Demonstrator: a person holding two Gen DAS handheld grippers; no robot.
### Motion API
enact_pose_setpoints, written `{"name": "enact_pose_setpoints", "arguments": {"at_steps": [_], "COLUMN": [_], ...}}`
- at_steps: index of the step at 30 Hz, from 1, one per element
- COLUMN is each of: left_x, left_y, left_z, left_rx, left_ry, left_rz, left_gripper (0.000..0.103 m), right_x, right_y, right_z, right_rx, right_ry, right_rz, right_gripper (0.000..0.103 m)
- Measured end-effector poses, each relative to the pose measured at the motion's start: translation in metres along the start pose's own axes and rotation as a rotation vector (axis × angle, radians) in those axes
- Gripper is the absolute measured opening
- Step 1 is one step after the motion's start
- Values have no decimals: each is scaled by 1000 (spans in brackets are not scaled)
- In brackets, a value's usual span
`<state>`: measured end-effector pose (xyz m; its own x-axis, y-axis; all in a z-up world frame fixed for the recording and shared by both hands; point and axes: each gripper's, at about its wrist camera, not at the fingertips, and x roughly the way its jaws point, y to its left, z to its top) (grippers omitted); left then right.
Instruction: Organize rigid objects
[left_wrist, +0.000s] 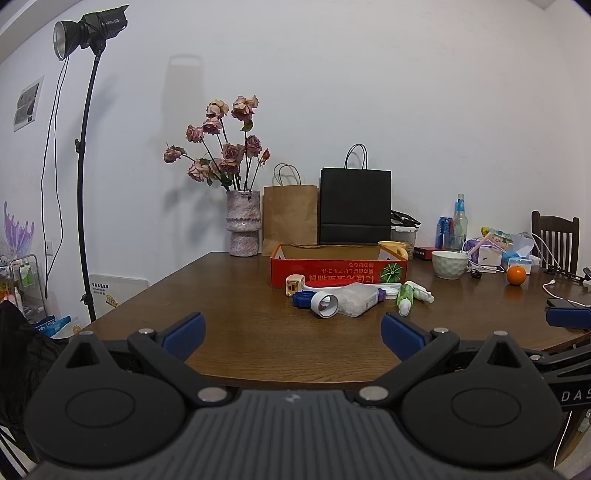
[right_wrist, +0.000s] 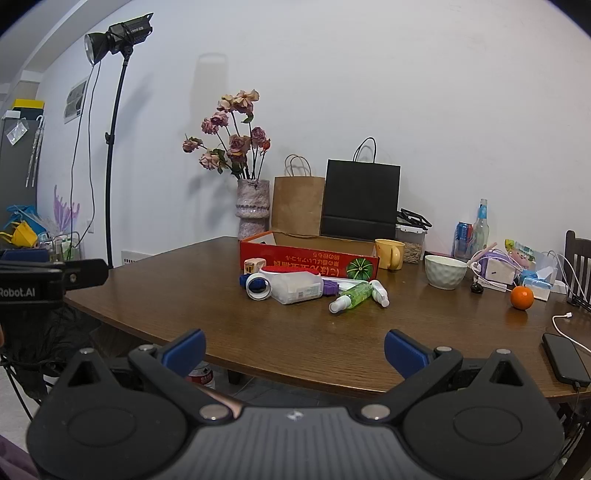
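From the left wrist, the left tool (left_wrist: 293, 334) hangs over the near edge of the brown wooden table (left_wrist: 240, 332), its blue pads wide apart and holding nothing, which suits a start with nothing yet chosen. The things to sort lie in a loose heap well ahead, just in front of the red cardboard box (left_wrist: 338, 271), probably where they are meant to go: a clear plastic jar (left_wrist: 347, 301) on its side with its round white mouth toward the camera, a blue ridged cap (left_wrist: 302, 297) touching it, a small cream cube (left_wrist: 293, 286), and a green spray bottle (left_wrist: 405, 297) lying flat. From the right wrist, the right tool (right_wrist: 295, 352) is likewise spread wide and empty, short of the table's edge. The same jar (right_wrist: 291, 290) and green bottle (right_wrist: 352, 297) lie near the box (right_wrist: 308, 260), whose open top is shallow and looks easy to drop hard, smooth pieces into. A yellow mug (right_wrist: 389, 254) stands just beside the box; a dimpled white bowl (right_wrist: 445, 271) and an orange (right_wrist: 522, 297) sit apart to the right.
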<state>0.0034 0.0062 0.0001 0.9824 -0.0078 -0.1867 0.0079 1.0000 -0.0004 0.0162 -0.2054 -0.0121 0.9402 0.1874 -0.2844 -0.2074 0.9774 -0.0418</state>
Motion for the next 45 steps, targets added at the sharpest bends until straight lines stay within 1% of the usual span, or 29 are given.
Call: {"name": "enact_pose_setpoints", "arguments": {"at_steps": [7, 11, 15, 18, 24, 28, 31, 32, 35, 37, 38, 39, 40, 41, 42, 43, 44, 45], "left_x": [1, 6, 23, 42, 100, 141, 175, 187, 224, 248, 259, 271, 282, 293, 304, 313, 320, 327], "left_y": [1, 3, 5, 10, 15, 12, 8, 8, 4, -2, -5, -8, -9, -10, -10, -9, -7, -6], "left_z": [0, -4, -6, -2, 7, 12, 14, 15, 16, 16, 15, 14, 13, 11, 10, 8, 6, 5], "left_rx": [0, -12, -6, -24, -86, -79, -65, -66, -61, -25, -4, 12, 24, 27, 21, 11, -2, -13], "left_ry": [6, 13, 3, 10, 82, 108, 137, 151, 185, 210, 217, 226, 240, 262, 288, 310, 328, 346], "left_rz": [2, 20, 56, 59, 24, 1, -15, -23, -49, -51, -51, -51, -49, -42, -37, -38, -39, -43], "left_gripper": [103, 103, 103, 103, 103, 103, 103, 103, 103, 103, 103, 101, 99, 94, 86, 80, 67, 59], "right_x": [2, 8, 26, 45, 88, 119, 145, 156, 193, 216, 228, 241, 251, 266, 277, 288, 298, 307], "right_y": [-2, -3, -6, -10, -27, -46, -64, -69, -78, -83, -84, -85, -86, -89, -90, -93, -95, -97], "right_z": [0, -4, -8, -9, 1, 14, 23, 26, 36, 42, 45, 48, 49, 51, 51, 51, 51, 50], "right_rx": [2, -9, -22, -14, 25, 94, 163, 177, 171, 163, 153, 140, 134, 132, 136, 139, 141, 137], "right_ry": [6, 3, 12, 27, 29, 4, -12, 5, 101, 114, 123, 138, 149, 165, 181, 195, 204, 211], "right_rz": [2, -14, -40, -46, -54, -55, -16, 2, 61, 58, 52, 44, 39, 34, 32, 29, 23, 9], "right_gripper": [103, 103, 103, 103, 103, 103, 103, 103, 103, 98, 90, 77, 70, 56, 44, 42, 41, 41]}}
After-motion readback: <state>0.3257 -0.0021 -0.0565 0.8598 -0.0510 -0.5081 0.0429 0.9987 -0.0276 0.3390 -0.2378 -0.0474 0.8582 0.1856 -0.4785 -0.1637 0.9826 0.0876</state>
